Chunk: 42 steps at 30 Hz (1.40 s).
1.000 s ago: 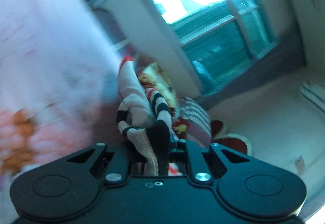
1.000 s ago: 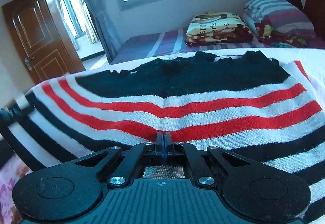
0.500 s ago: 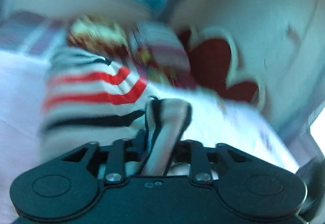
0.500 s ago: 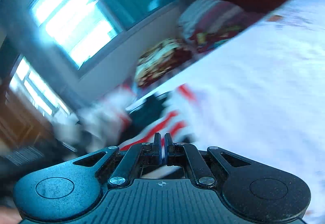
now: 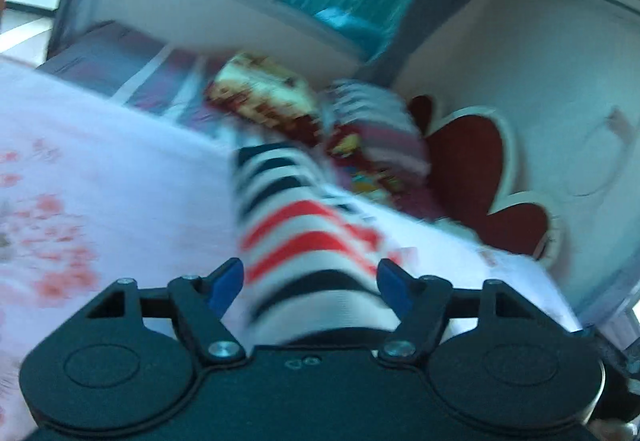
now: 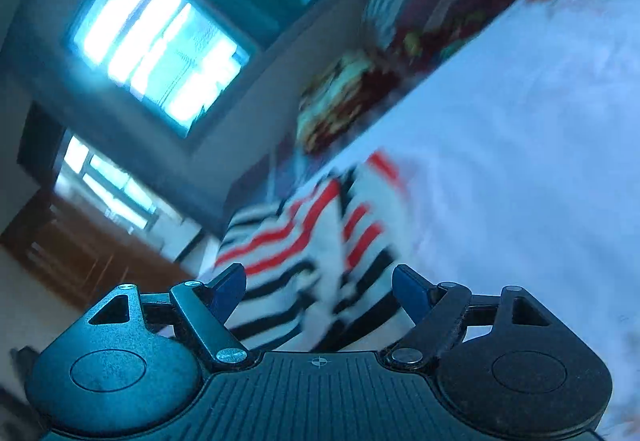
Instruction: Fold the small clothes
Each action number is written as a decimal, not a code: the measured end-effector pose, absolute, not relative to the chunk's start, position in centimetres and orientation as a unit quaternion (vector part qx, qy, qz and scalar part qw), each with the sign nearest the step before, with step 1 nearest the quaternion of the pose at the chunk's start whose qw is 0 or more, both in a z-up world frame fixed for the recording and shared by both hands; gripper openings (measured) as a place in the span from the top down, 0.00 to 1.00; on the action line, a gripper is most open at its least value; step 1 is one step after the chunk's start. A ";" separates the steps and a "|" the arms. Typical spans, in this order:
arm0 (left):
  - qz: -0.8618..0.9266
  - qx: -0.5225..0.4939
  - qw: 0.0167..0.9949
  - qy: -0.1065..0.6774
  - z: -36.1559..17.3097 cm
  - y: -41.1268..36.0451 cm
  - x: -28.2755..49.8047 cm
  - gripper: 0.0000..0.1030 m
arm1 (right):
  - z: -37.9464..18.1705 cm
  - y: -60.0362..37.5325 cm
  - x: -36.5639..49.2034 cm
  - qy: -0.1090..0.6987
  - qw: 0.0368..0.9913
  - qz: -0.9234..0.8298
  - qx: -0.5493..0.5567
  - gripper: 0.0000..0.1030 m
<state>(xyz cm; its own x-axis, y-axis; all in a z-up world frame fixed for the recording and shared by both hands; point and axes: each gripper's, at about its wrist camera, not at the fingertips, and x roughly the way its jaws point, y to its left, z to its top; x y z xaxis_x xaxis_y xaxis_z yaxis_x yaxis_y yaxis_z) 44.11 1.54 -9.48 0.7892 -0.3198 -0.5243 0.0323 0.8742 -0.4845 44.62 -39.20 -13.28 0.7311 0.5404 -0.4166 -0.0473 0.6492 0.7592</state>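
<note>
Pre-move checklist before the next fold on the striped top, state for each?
1. Left gripper released: ok, jaws have just been opening, pads apart, striped top lies between them unpinched.
2. Right gripper released: ok, jaws have just been opening, cloth between them, not pressed.
3. Top resting on the white bedspread: ok.
4. Fold lying flat and even: cannot tell, both views blurred.
5. Top apart from the folded bedding behind: ok.
</note>
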 end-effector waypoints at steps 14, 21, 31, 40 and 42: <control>-0.097 -0.251 0.898 0.348 -13.1 3.3 45.8 0.25 | -17.3 -35.4 51.0 0.399 0.825 0.189 0.353 0.73; -0.119 -0.208 0.907 0.345 -12.1 1.4 45.8 0.48 | -13.9 -33.3 47.7 0.326 0.908 0.187 0.186 0.80; -0.116 -0.053 0.915 0.382 -11.5 -5.5 47.3 0.45 | -18.2 -37.7 46.3 0.351 0.889 0.169 0.239 0.80; -0.137 -0.161 0.905 0.368 -11.7 -1.6 47.1 0.43 | -15.5 -41.3 47.2 0.312 0.898 0.150 0.273 0.64; -0.143 -0.168 0.905 0.364 -11.5 -1.4 46.9 0.40 | -15.6 -41.6 48.2 0.322 0.895 0.143 0.274 0.64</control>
<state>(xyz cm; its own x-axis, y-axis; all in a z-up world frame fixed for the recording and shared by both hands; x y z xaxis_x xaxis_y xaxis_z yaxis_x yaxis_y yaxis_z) 46.95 -1.36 -11.50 0.6934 -0.3816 -0.6112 0.1366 0.9025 -0.4086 48.20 -41.57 -15.56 0.7522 0.4321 -0.4974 -0.0789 0.8086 0.5830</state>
